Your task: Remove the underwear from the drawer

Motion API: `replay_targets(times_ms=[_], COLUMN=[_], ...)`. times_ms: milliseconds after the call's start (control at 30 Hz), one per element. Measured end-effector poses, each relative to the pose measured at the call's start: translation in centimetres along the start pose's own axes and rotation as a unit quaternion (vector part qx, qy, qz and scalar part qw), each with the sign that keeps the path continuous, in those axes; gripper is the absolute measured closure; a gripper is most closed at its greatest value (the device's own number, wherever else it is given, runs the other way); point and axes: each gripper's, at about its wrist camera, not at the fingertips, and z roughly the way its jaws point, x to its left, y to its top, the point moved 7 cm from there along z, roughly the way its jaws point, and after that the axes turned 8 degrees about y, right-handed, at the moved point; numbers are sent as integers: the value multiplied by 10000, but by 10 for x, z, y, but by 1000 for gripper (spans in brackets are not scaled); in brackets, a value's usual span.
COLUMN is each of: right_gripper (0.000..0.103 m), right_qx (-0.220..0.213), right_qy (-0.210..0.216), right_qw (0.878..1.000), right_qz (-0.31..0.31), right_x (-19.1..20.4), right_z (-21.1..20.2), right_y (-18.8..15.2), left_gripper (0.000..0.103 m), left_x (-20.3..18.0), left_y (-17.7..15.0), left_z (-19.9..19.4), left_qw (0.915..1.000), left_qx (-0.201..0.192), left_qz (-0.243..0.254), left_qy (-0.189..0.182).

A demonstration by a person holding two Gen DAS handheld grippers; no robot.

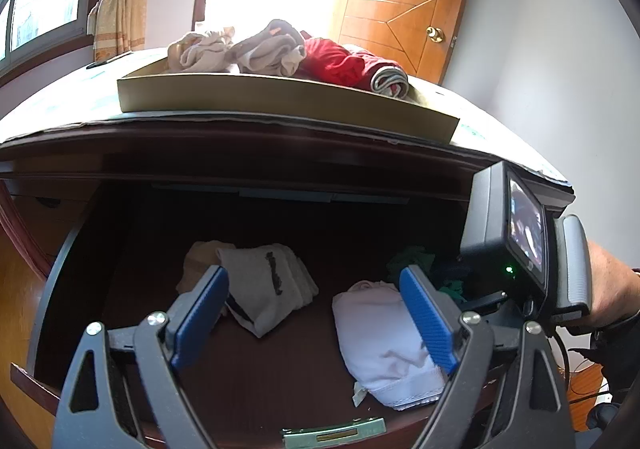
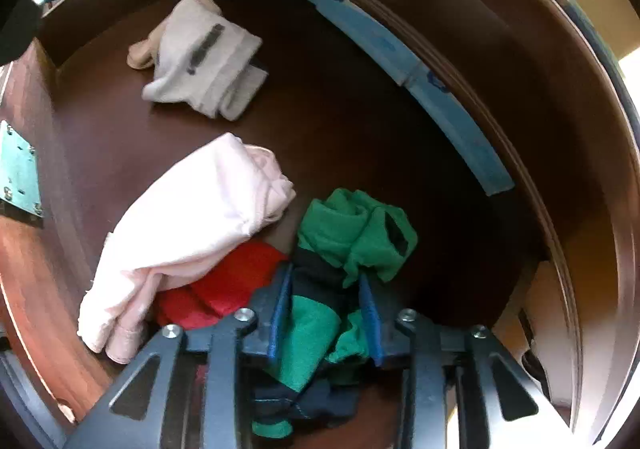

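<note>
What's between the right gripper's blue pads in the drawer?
The green and navy underwear fills the gap of the right gripper; the pads touch it on both sides. This shows in the right wrist view.

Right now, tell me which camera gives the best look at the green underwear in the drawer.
The right wrist view. The green underwear lies close and fully lit there, with the right gripper straddling its green and navy folds. The left wrist view shows only a dark sliver of it behind a blue finger pad, partly blocked by the right gripper's body.
</note>
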Motion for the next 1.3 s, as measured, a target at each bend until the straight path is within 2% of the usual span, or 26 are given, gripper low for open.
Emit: replay_targets(times_ms=[233, 367, 433, 500, 533, 667, 800, 1000, 1133, 1300], right_gripper=[83, 83, 75, 50, 47, 47, 47, 47, 47, 47], right_qx=[-501, -569, -499, -331, -302, -266, -388, -511, -675, -761], right_qy=[711, 728, 750, 600, 503, 574, 533, 616, 698, 755], right_qw=[9961, 9955, 9954, 9973, 9980, 9977, 9971, 9958, 9940, 9929], right_qz=[122, 222, 333, 280, 245, 231, 381, 446, 495, 522], right_x=[20, 18, 14, 4, 3, -1, -33, -30, -30, -33], right_z=[-13, -15, -12, -9, -9, -11, -11, -15, -11, -19], right_y=[16, 18, 17, 17, 15, 6, 5, 0, 5, -2], left_gripper=[14, 14, 14, 14, 14, 14, 14, 14, 14, 14], left_x=[0, -2, -4, -5, -7, -15, -27, -45, -49, -55], left_y=[0, -4, -6, -9, -10, -18, -23, -37, -41, -51], left_z=[0, 4, 7, 8, 11, 18, 25, 43, 58, 77], left_qw=[10000, 9999, 9997, 9995, 9991, 9968, 9930, 9803, 9706, 9532], left_qx=[7, 144, 216, 301, 387, 732, 1052, 1731, 2241, 2901], left_qz=[7, 65, 113, 135, 155, 250, 472, 928, 824, 734], left_qy=[25, 28, 17, -28, -63, -192, -258, -211, -293, -429])
